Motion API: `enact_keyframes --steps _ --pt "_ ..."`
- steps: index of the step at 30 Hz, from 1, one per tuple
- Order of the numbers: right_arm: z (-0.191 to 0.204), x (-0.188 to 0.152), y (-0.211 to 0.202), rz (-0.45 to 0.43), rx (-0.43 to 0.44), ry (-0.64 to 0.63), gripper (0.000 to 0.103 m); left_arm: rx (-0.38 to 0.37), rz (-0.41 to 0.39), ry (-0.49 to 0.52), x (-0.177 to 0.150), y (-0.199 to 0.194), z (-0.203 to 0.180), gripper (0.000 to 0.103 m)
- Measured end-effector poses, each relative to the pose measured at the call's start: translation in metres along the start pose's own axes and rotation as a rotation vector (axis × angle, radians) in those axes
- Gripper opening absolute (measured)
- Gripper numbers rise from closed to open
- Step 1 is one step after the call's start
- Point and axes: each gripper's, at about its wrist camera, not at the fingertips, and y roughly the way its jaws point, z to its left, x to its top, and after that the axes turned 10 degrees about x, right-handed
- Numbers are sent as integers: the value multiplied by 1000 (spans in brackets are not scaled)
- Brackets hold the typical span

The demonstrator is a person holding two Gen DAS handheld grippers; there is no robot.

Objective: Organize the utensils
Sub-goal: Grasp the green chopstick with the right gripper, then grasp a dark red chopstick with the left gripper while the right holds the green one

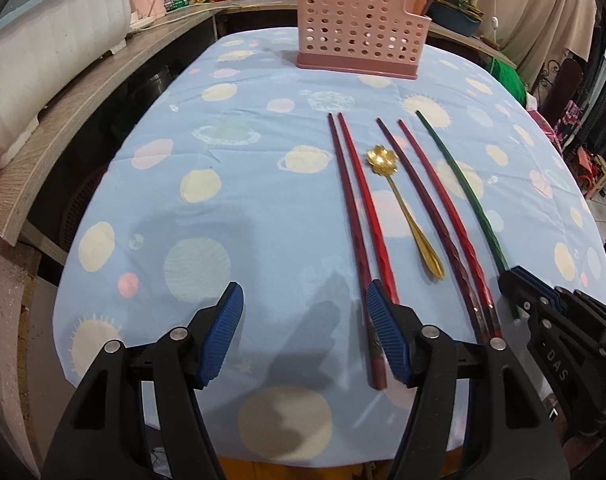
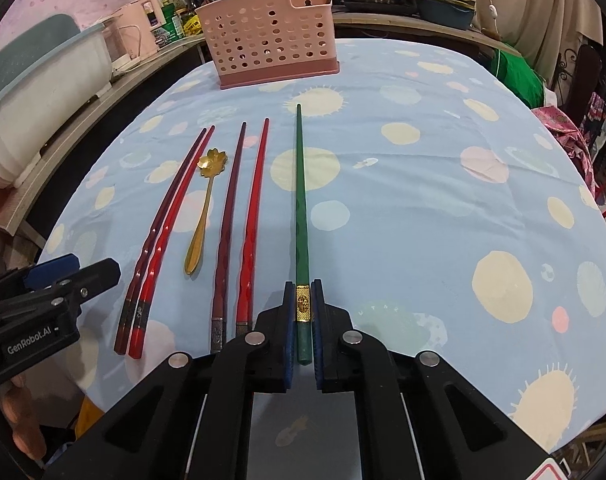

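Fingers of right gripper (image 2: 303, 320) clamped on gold-banded butt of long green chopstick (image 2: 301, 208); long axis straight ahead, tip toward perforated pink plastic utensil caddy (image 2: 269, 40) at far edge. Left gripper (image 1: 303, 336) spread wide, holding nothing, farther off.

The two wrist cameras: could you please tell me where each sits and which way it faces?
Left wrist: on the left gripper, jaws open, above the table's near edge, facing the pink holder; the right gripper shows.
Right wrist: on the right gripper, jaws around the green chopstick.
Shared: holder, red chopsticks, gold spoon.
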Motion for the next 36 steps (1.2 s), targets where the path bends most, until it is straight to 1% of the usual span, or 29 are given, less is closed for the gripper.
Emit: enact_keyframes --steps 3,11,17,23,25,27,28,30,33,36 --pt "-1 -1 -1 -1 2 4 7 -15 12 17 -7 0 -5 61" --pt "-1 -2 -1 -3 3 7 7 -8 53 44 -14 7 -12 61" --pt "-1 -2 -1 -3 3 8 7 8 51 55 -17 7 -13 60" --pt "-1 -2 -1 -3 1 5 7 12 43 57 -18 6 -11 47" --pt "-1 -2 -1 -2 3 7 7 15 40 58 -17 6 -11 41" --pt "-1 -2 -1 -3 3 7 7 16 38 60 -17 5 -11 31" --pt "-1 -2 -1 -3 3 7 7 18 37 60 -17 5 -11 28" --pt "-1 -3 -1 -3 2 6 7 17 36 60 -16 5 -10 19" --pt "-1 -3 -1 -3 3 7 7 19 36 64 -15 6 -10 11" --pt "-1 -3 -1 -3 3 7 7 18 39 62 -14 7 -10 8"
